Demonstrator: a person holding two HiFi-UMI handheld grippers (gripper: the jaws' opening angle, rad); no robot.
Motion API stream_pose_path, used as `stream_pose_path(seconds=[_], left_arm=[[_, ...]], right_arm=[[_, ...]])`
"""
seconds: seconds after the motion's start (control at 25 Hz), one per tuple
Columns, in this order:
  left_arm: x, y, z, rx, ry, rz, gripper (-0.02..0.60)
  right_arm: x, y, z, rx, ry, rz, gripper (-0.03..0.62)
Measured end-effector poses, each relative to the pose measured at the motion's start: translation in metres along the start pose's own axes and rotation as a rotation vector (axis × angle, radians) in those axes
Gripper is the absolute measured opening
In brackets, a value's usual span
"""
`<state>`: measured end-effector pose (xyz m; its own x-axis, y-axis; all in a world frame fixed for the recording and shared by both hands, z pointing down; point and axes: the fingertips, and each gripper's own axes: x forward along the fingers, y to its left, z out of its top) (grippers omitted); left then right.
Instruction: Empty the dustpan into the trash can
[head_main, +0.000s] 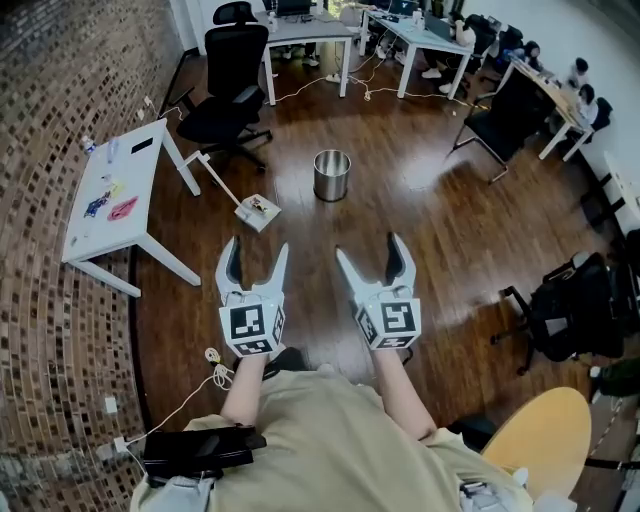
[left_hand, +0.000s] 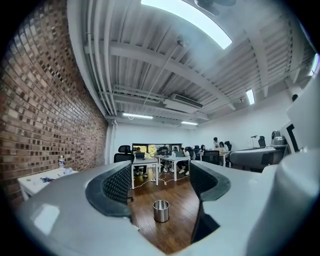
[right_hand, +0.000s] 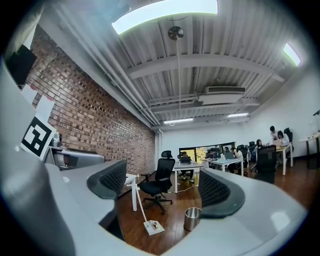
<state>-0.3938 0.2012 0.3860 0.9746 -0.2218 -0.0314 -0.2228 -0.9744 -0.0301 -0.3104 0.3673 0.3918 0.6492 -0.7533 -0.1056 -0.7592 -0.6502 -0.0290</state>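
The scraps in the white dustpan (head_main: 258, 211) are too small to identify. It sits on the wood floor (head_main: 430, 235) near the shiny metal trash can (head_main: 332, 175), and its long handle (head_main: 222, 180) slants up toward the white desk (head_main: 110, 205). The left gripper (head_main: 258, 245) and right gripper (head_main: 368, 246) hold their jaws apart with nothing between them, well short of the dustpan.

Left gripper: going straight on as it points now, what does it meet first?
Nothing close. The left gripper points level, so it would likely pass above the trash can on the floor; first in line looks like the far white desk, though depth is unclear.
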Motion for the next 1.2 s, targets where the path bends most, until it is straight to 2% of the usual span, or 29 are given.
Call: stream_pose_path(seconds=[0.08, 0.44, 0.64, 1.2], left_arm=[[0.000, 0.002, -0.002, 0.012, 0.002, 0.006, 0.337], [0.026, 0.010, -0.022, -0.002, 0.054, -0.022, 0.327], [0.054, 0.030, -0.031, -0.011, 0.076, -0.028, 0.331], [0.162, 0.104, -0.023, -0.033, 0.030, -0.058, 0.331]], right_arm=[[0.001, 0.002, -0.002, 0.009, -0.002, 0.010, 0.413], [0.029, 0.005, -0.020, 0.012, 0.037, 0.012, 0.428], [0.061, 0.003, -0.020, 0.061, -0.008, 0.007, 0.430], [0.186, 0.004, -0.019, 0.041, -0.033, -0.008, 0.431]])
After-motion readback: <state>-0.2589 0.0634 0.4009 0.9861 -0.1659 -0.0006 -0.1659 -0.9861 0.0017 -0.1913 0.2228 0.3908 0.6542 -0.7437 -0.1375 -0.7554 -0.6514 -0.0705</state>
